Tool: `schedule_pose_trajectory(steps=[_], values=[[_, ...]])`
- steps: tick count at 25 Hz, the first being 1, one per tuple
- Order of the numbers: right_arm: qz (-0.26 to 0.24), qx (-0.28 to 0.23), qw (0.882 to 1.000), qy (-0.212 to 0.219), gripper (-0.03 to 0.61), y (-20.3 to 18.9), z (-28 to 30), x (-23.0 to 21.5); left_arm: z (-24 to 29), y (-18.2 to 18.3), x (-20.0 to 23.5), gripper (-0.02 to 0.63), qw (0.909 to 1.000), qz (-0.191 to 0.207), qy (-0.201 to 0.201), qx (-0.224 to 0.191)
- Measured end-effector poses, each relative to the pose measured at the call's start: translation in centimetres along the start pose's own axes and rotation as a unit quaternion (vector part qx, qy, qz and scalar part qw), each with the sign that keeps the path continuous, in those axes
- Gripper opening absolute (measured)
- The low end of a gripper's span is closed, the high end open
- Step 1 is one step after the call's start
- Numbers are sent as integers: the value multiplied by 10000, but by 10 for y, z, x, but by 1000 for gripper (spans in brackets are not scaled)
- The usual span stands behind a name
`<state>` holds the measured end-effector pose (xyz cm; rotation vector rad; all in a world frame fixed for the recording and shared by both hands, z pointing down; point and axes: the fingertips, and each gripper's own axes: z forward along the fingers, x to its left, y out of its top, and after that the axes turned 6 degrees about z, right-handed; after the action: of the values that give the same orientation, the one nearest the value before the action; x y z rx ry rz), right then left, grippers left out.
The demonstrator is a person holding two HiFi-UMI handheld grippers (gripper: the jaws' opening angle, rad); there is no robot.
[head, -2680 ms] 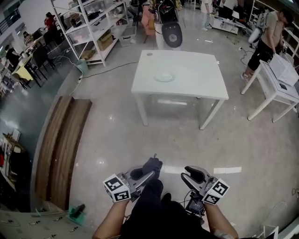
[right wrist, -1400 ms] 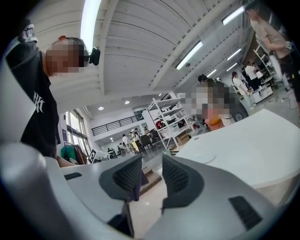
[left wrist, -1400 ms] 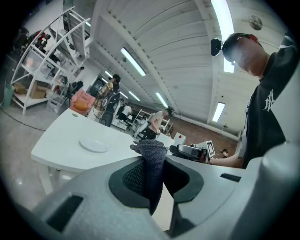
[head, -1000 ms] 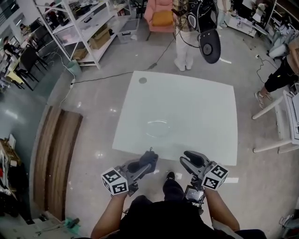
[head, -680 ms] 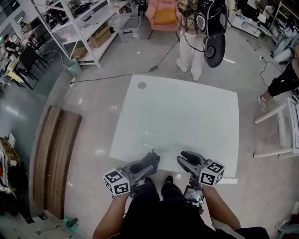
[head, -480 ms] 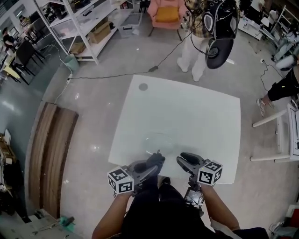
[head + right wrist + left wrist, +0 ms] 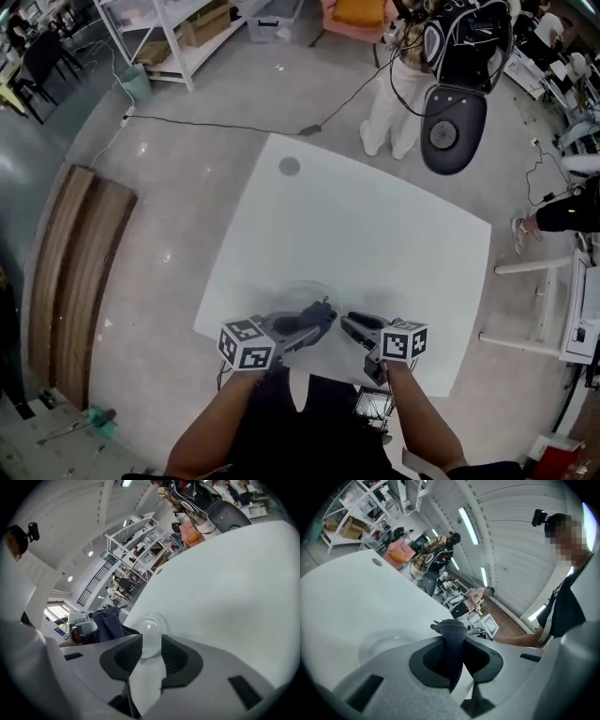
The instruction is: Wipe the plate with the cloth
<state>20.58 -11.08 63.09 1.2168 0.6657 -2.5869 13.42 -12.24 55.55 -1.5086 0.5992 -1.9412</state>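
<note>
The left gripper was clenched on a dark grey knitted cloth, a tuft poking past the tips. The right gripper's jaws stood apart and were closing, with nothing pressed between the pads. Only bare white table lay ahead, with no obstacle. At its far side stood a person; a cable crossed the floor far left, and wooden boards lay left. The plate, clear glass and faint against the top, sat near the table's near edge, just beyond both grippers.
</note>
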Motion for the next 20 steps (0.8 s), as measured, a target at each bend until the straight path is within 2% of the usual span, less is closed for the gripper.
schedule_pose_trajectory(steps=[3,7,14,16,18,20], values=[[235,399,9989,49,99,-6,-2,-21,28,-10,7,51,9992,-311,128,211],[442,630,9967,243,84,0,17,-25,40,-14,26,51,9972,-599,331,292],[699,896,9933,205,41,1,37,-37,60,-28,53,51,9930,-666,621,750],[747,902,9929,211,34,1,38,-37,64,-32,60,51,9903,-503,837,985],[768,890,9928,221,26,1,39,-37,66,-38,70,51,9830,-158,1197,1384],[765,883,9929,218,25,2,40,-37,64,-45,83,51,9656,502,1669,1928]])
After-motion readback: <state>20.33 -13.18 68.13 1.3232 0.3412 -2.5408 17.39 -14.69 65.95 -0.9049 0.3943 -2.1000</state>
